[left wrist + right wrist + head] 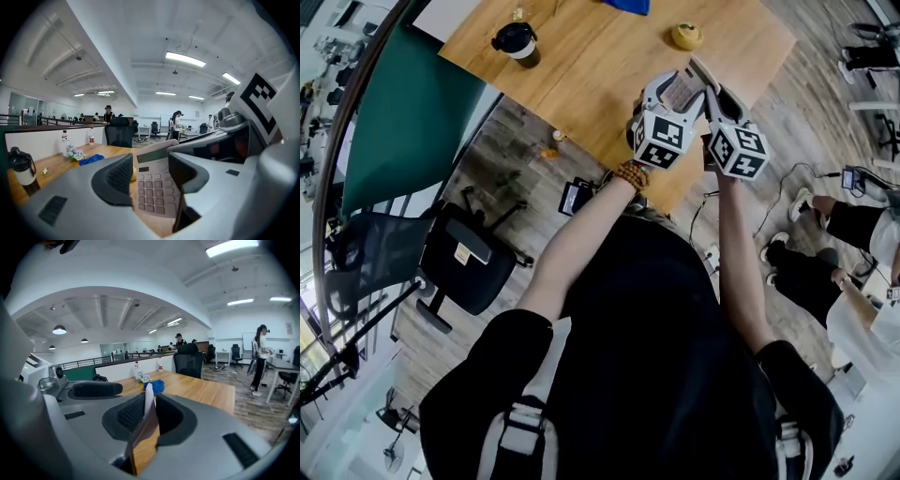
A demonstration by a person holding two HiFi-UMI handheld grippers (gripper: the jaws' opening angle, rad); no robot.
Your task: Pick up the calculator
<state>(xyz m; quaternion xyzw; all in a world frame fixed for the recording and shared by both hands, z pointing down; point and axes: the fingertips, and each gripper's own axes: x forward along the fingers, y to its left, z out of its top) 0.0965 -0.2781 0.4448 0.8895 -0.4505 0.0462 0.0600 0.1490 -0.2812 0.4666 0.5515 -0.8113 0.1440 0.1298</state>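
A pale calculator (pixel 682 89) hangs above the wooden table's (pixel 600 66) near right corner, held between both grippers. In the left gripper view its keypad (pixel 152 187) faces the camera and spans the gap between the two dark pads; my left gripper (pixel 151 171) is shut across its width. The right gripper view shows the calculator (pixel 146 427) edge-on, and my right gripper (pixel 149 411) is shut on its thin body. From the head view the left gripper (pixel 670 98) and right gripper (pixel 710 94) sit side by side, marker cubes toward me.
On the table stand a black-lidded cup (pixel 517 40), a yellow object (pixel 686 36) and a blue cloth (pixel 91 159) beside small flowers (pixel 74 152). A black office chair (pixel 459 258) and green partition (pixel 403 112) are at left. People sit on the floor at right (pixel 853 272).
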